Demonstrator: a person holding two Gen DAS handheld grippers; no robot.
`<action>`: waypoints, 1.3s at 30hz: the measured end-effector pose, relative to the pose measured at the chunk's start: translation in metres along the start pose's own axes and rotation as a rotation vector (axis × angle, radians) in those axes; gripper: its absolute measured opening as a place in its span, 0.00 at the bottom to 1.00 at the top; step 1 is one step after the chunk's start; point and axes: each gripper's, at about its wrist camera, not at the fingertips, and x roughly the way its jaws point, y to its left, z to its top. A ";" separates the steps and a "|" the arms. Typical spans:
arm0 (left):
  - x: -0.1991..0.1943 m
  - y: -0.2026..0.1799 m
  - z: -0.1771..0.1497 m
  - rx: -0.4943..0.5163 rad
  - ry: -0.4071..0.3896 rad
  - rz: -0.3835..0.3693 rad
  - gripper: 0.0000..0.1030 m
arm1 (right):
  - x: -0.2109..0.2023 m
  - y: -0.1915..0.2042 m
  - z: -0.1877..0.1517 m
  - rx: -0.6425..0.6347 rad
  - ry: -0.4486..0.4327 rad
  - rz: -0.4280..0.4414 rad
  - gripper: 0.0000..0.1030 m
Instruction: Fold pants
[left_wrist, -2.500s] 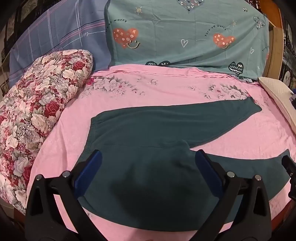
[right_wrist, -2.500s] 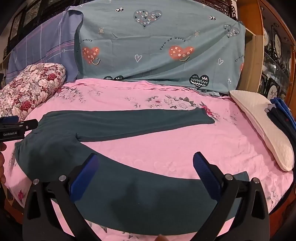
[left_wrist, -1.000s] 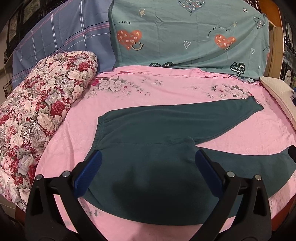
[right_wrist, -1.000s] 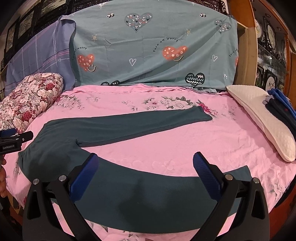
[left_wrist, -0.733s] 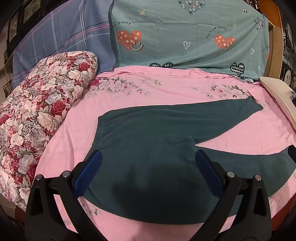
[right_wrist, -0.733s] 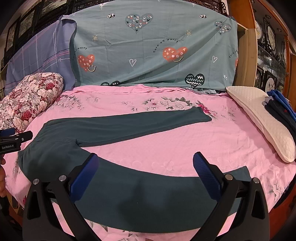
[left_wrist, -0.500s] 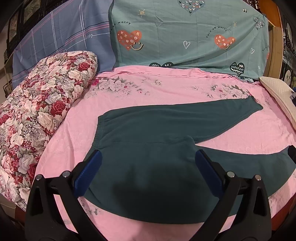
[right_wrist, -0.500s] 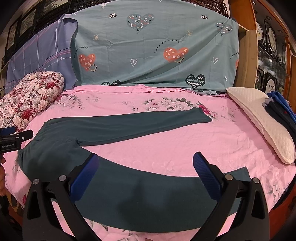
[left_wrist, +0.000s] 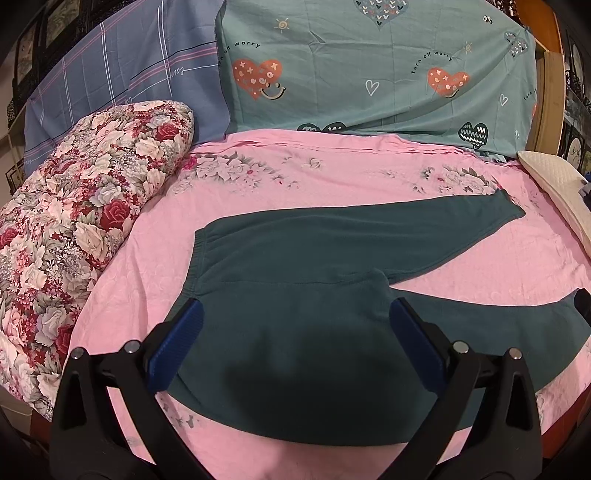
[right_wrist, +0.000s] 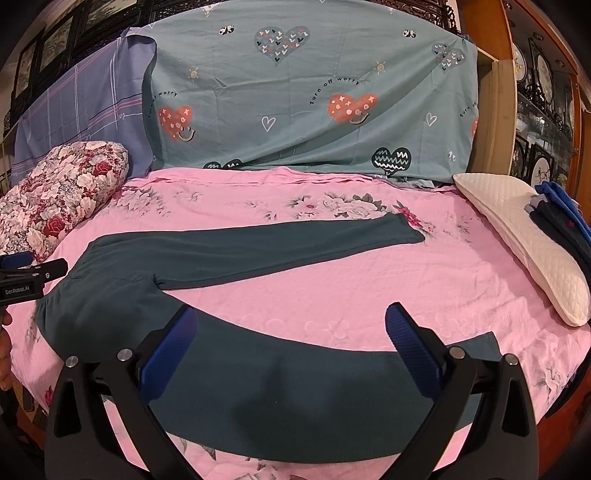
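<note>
Dark green pants (left_wrist: 295, 266) lie flat on the pink bed sheet (left_wrist: 332, 177), waistband to the left, legs spread apart to the right. My left gripper (left_wrist: 295, 321) is open and empty, hovering over the seat of the pants. My right gripper (right_wrist: 291, 328) is open and empty, above the near leg (right_wrist: 295, 376). The far leg (right_wrist: 277, 251) stretches toward the right. The left gripper also shows at the left edge of the right wrist view (right_wrist: 26, 273).
A floral quilt roll (left_wrist: 74, 221) lies at the left of the bed. A cream pillow (right_wrist: 528, 243) with folded blue clothes (right_wrist: 561, 210) lies at the right. Teal heart-print cloth (right_wrist: 314, 99) and a purple checked cloth (left_wrist: 129, 81) cover the headboard.
Both grippers have drawn back slightly, so the pants sit a little farther and higher in view. Both stay open. The pants have not moved.
</note>
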 end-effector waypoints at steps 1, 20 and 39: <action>0.000 0.000 0.000 -0.001 0.001 -0.001 0.98 | 0.000 0.000 0.000 0.000 0.000 0.000 0.99; 0.008 0.003 0.000 0.011 0.013 0.003 0.98 | 0.009 0.004 0.001 -0.018 0.033 0.042 0.99; 0.169 0.135 0.075 -0.097 0.243 0.111 0.98 | 0.184 0.066 0.096 -0.377 0.274 0.279 0.72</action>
